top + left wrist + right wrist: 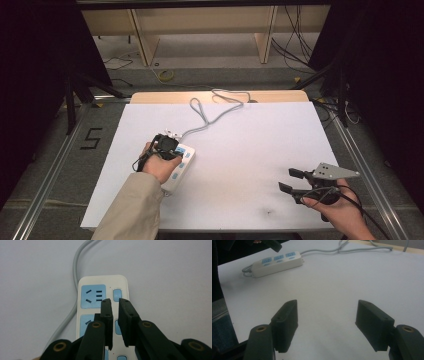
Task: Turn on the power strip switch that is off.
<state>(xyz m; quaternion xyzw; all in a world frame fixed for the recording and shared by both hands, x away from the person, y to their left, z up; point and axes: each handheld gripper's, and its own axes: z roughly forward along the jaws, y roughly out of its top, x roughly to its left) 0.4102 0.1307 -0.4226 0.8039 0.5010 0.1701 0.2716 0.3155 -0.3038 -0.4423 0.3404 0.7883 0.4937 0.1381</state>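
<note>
Left tongs [167, 142] over power strip [181, 167]; right tongs [292, 181] apart.

The power strip [125, 285] is creamy white, its socket panels [93, 296] and small switches [117, 295] light blue with dark slots. Its cable [210, 117] is pale grey. The table [260, 150] is covered in plain white, with a light wood strip at its far edge. Both the left gripper [114, 302] and right gripper [327, 315] are black, with brass-coloured rivets. The sleeve [132, 210] is beige.

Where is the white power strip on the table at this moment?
In the high view the white power strip lies on the left half of the white table, directly under the left gripper, with its grey cable running toward the far edge.
</note>
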